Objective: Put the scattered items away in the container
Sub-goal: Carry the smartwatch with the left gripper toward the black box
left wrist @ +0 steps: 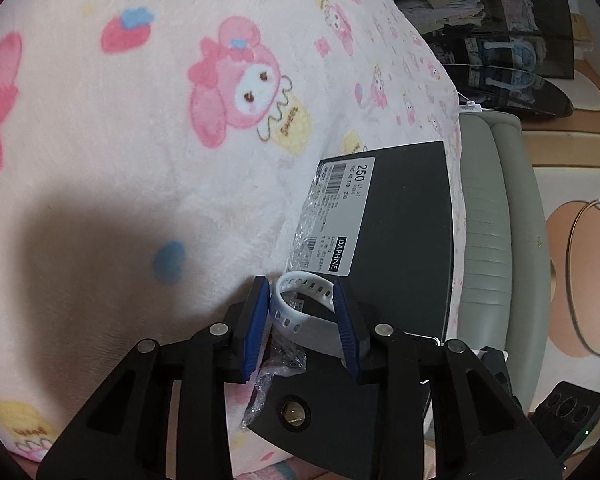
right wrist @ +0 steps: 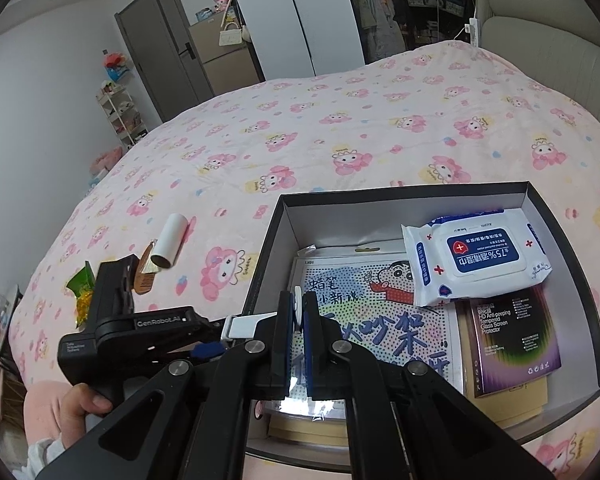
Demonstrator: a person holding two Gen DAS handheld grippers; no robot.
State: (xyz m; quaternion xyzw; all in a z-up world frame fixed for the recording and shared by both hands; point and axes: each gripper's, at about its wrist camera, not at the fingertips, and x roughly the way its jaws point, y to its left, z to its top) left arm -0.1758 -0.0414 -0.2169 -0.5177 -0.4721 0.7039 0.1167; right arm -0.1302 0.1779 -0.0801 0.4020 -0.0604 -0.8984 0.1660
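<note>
White watch strap (left wrist: pixel 306 312) sat looped between your left gripper's (left wrist: pixel 302 300) blue pads, both pressing its sides, beside the black box (right wrist: pixel 380 196) on the pink bedspread (right wrist: pixel 340 120). Your right gripper (right wrist: pixel 299 308) was clamped on the strap's other end over the box.

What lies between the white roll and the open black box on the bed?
Only bare patterned blanket lies between the white roll and the black box, as the right wrist view shows. The comb lies on the roll's other side.
</note>
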